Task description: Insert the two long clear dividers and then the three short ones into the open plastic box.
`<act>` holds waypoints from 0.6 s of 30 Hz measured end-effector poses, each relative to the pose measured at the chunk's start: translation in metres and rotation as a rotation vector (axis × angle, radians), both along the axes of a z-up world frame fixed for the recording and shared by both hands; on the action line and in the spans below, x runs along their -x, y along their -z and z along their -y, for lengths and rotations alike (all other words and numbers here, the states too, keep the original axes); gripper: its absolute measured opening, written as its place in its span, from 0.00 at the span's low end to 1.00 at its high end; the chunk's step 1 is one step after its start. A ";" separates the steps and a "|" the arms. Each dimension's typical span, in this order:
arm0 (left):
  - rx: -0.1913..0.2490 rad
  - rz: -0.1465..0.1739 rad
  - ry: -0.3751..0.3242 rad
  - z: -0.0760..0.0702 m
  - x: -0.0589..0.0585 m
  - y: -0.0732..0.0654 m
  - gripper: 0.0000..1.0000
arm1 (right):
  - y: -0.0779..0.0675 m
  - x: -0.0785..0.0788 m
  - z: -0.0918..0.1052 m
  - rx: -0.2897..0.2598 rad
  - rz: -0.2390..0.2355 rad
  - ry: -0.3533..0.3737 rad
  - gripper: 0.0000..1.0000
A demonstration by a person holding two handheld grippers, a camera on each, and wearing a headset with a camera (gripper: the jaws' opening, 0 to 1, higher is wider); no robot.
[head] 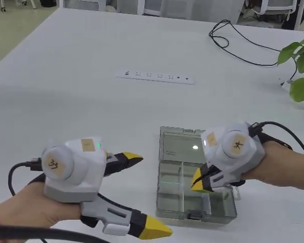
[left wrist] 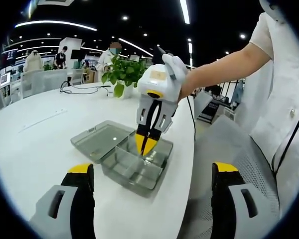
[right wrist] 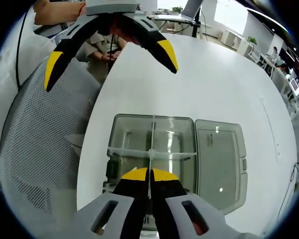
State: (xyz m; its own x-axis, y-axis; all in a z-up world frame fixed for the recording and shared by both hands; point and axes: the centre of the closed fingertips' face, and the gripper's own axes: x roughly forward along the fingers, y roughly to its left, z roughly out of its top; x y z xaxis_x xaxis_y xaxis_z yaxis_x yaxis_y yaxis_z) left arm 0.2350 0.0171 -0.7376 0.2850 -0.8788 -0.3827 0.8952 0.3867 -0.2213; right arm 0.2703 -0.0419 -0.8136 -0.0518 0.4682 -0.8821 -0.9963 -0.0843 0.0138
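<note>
The clear plastic box [head: 164, 210] lies open on the white table, its lid [head: 180, 144] folded flat behind it. My right gripper [head: 200, 183] hovers over the box's right half, jaws shut on a thin clear divider [right wrist: 153, 133] that stands on edge inside the box [right wrist: 114, 135]. A second clear divider [right wrist: 129, 151] crosses it at a right angle. My left gripper [head: 144, 195] stands open to the left of the box, nothing between its yellow-tipped fingers. From the left gripper [left wrist: 152, 169] the right gripper [left wrist: 147, 143] points down into the box [left wrist: 124, 172].
A white power strip [head: 154, 76] lies in the middle of the table. Beyond it a black cable [head: 233, 43] loops at the far right, next to a green plant [head: 300, 66]. The table's near edge runs just behind both grippers.
</note>
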 end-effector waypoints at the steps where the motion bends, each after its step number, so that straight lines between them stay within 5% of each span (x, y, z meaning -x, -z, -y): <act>1: 0.000 -0.001 -0.001 0.000 0.000 0.000 1.00 | 0.000 0.000 0.000 0.000 0.001 0.000 0.03; 14: 0.000 0.000 -0.001 0.000 0.001 -0.001 1.00 | 0.003 -0.001 0.001 0.009 0.015 0.015 0.03; 18: 0.001 0.000 -0.006 -0.001 0.001 -0.001 1.00 | -0.004 -0.002 -0.001 -0.030 -0.002 0.056 0.04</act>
